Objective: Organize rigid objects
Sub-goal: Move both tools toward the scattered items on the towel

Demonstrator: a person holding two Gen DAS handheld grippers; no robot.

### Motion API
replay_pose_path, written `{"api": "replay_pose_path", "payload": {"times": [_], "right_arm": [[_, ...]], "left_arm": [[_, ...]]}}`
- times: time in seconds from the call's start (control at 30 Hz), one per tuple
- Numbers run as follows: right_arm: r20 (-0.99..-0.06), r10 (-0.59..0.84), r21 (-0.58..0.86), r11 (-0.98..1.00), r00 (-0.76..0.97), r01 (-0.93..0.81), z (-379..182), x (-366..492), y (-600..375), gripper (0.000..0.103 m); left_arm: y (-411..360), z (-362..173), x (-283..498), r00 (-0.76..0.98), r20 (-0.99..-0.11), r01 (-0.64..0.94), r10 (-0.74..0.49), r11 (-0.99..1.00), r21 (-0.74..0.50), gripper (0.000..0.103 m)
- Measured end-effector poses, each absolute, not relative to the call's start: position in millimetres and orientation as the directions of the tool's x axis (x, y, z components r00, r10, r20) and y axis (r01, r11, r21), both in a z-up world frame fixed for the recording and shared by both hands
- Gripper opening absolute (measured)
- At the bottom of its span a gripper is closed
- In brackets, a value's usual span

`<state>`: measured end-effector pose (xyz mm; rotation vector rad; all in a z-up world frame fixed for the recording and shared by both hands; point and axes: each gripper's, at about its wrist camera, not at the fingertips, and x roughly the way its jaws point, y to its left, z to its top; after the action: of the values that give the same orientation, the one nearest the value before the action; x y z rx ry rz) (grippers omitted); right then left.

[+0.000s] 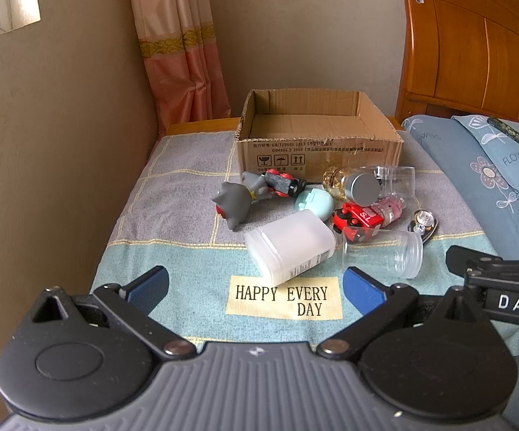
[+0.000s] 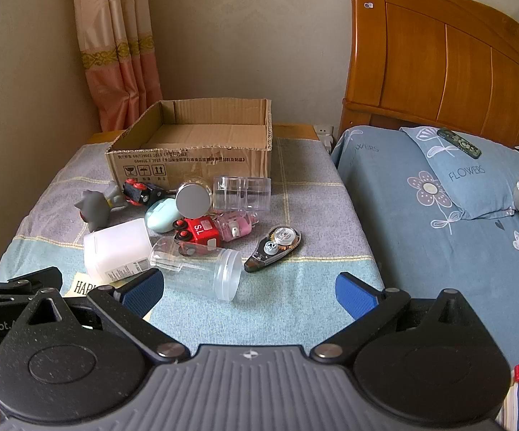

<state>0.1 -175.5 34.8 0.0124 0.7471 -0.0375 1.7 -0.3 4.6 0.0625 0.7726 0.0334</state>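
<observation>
Cardboard box (image 1: 317, 140) sits at the far end of the bench (image 1: 173, 194), empty as far as visible. Nothing sorted yet: white bottle (image 1: 290, 248), clear jar (image 2: 202, 264), red toy car (image 2: 198, 231), grey cat figure (image 1: 234, 197), mint case (image 1: 313, 203) and correction tape (image 2: 274, 246) all lie clustered near the box front. Left gripper (image 1: 256, 289) and right gripper (image 2: 248, 287) hover at the near edge, fingers spread wide, holding nothing. Whole pile left to do.
</observation>
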Motion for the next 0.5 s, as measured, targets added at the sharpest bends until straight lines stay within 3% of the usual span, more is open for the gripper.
{"api": "replay_pose_path", "payload": {"times": [0.5], "right_arm": [[-0.678,-0.03,-0.003,0.999,0.735,0.039,34.3,-0.1,-175.5,0.103]], "left_arm": [[-0.2,3.8,1.5,0.716,-0.696,-0.006,0.051,0.998,0.067,0.102]]}}
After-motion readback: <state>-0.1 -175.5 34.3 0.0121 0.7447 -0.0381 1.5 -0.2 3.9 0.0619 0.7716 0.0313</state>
